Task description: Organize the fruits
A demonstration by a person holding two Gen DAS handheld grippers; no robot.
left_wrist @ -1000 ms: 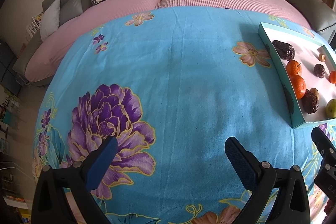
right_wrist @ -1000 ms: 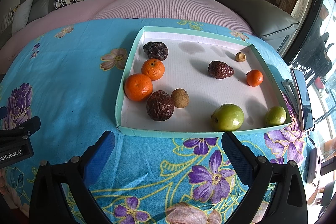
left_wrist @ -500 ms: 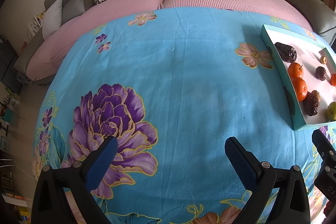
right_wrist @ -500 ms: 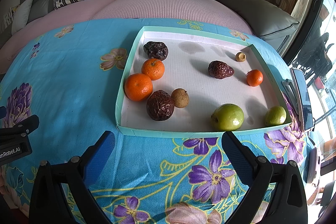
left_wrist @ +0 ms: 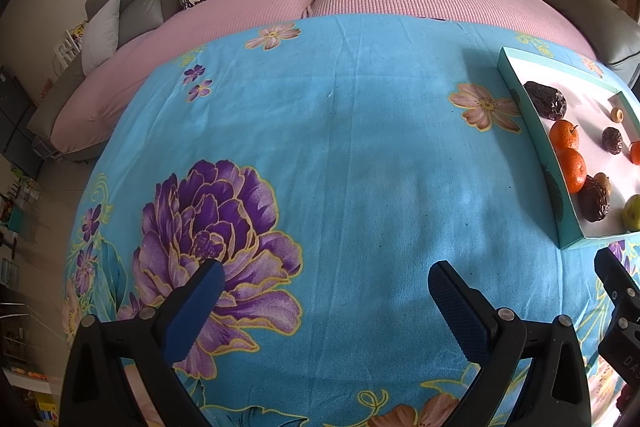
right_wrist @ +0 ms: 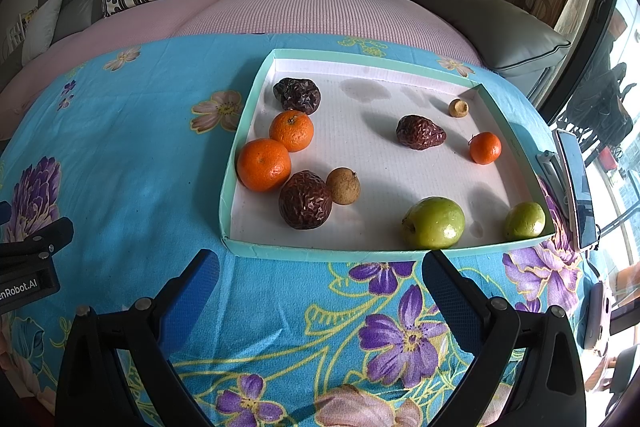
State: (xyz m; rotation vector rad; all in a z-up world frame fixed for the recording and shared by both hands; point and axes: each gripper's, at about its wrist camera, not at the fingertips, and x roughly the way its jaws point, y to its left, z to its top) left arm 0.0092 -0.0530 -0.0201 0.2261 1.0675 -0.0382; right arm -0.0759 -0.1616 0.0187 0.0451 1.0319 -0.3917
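Both hand-held grippers released, empty; I'd straddle the near orange (right_wrist: 263,165), lower left in tray (right_wrist: 360,254), avoiding its neighbours.

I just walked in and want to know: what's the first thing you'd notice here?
Probably the bright blue flowered cloth over the whole table, with its big purple bloom in front of the open left gripper. Next, the shallow teal tray just ahead of the open right gripper: orange mandarins sit at its left, and green fruits sit along its near edge.
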